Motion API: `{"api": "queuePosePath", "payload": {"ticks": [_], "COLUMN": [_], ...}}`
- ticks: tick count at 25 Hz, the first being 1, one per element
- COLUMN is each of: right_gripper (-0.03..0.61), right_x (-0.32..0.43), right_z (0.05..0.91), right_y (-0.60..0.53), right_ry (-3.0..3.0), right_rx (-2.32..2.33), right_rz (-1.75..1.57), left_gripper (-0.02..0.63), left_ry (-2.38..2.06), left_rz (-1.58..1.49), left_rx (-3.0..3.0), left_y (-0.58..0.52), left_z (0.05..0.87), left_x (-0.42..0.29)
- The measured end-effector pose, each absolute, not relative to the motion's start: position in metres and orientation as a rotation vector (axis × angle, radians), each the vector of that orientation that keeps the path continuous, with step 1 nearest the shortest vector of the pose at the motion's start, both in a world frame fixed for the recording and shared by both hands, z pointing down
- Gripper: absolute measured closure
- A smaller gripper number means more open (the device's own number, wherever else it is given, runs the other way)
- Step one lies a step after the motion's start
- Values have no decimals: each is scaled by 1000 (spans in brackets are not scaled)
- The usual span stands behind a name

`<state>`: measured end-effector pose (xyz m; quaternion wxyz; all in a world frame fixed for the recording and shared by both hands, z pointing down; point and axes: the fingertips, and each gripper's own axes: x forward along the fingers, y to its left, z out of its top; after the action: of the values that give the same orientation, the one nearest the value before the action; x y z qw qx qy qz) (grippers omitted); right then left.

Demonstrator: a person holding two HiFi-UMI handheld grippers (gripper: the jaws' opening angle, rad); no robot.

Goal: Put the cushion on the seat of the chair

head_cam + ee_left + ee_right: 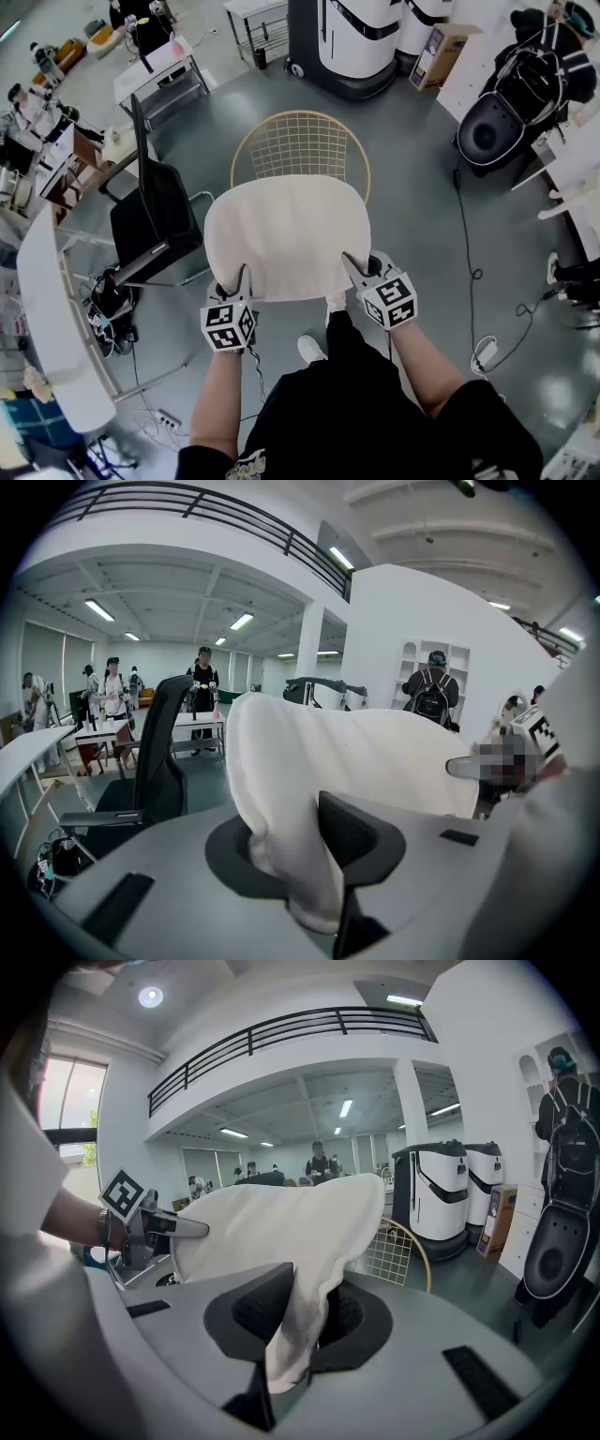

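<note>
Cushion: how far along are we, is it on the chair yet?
Done: the left tongs and right tongs are each clamped on the cushion's near edge. In hand: the cushion hangs in the air between them, on the near side of the wire chair, overlapping it in the head view. Left: lower it onto the chair and let go.

Cushion [286,234]: cream-white, soft, with a rounded outline, spread nearly flat. I pinch its near left corner in my left gripper [240,284] and its near right corner in my right gripper [359,269], with fabric bunched between each pair of jaws. Chair [302,141]: round wire-grid back with a tan rim, upright, just beyond the cushion's far edge. The seat is hidden under the cushion; contact cannot be told.
</note>
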<state>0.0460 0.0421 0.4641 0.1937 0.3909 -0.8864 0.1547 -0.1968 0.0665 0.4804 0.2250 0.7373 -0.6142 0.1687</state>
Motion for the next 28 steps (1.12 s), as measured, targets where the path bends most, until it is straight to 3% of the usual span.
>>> {"api": "queuePosePath", "payload": {"ticks": [15,28], "right_gripper": [511,509], "right_x": [88,95], "right_z": [503,574], "right_y": [-128,-210], "right_ry": [-2468,-2421], "right_rx": [1031,989], "right_rz": [491,527], "left_gripper": [503,495], "left_ry": [-1690,-1669], "left_rz": [525,606], "left_rx": [1975,1906], "left_y": [-97,-175], "left_z": [514,584], "left_x": [-155,-146]}}
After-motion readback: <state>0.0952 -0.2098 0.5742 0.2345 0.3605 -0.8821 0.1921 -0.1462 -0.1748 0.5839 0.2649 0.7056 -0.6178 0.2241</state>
